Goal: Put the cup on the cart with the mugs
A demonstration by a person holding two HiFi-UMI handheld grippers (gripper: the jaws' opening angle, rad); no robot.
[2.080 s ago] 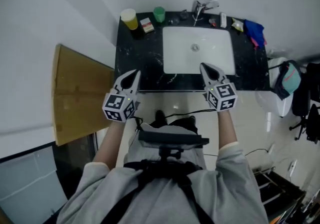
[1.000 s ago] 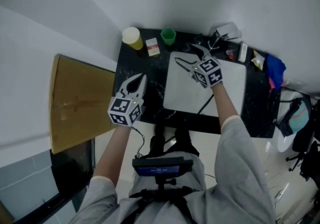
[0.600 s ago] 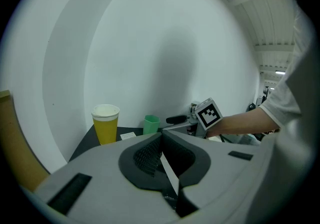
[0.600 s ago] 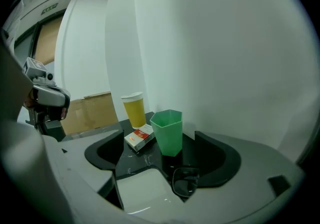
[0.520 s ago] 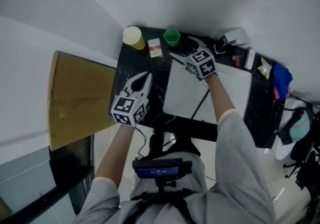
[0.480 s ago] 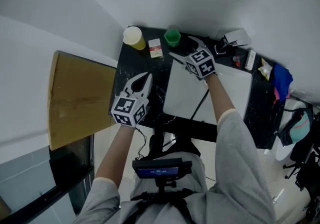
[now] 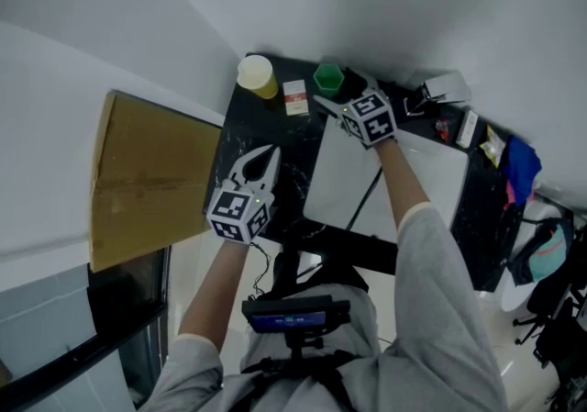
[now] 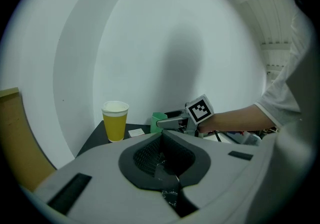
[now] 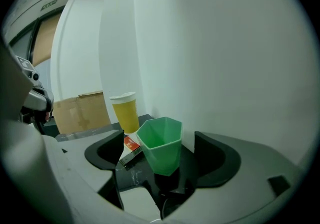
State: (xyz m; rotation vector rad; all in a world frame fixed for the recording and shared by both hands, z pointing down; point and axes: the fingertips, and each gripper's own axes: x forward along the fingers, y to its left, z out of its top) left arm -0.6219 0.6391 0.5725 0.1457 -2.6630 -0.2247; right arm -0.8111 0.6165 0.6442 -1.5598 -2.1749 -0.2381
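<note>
Our right gripper (image 7: 339, 94), its jaws just opened wide, straddles the upright green cup (image 9: 161, 144) at the back of the counter (image 7: 275, 126) without touching it, while our left gripper (image 7: 264, 155), jaws together and empty, hangs well apart.

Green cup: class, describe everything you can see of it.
The green cup is a faceted, plastic-looking tumbler, wider at its open rim, with nothing visible inside. It stands upright on the black marbled counter, between the jaws of the right hand-held gripper, which have just been opening; neither pad touches it.
</note>
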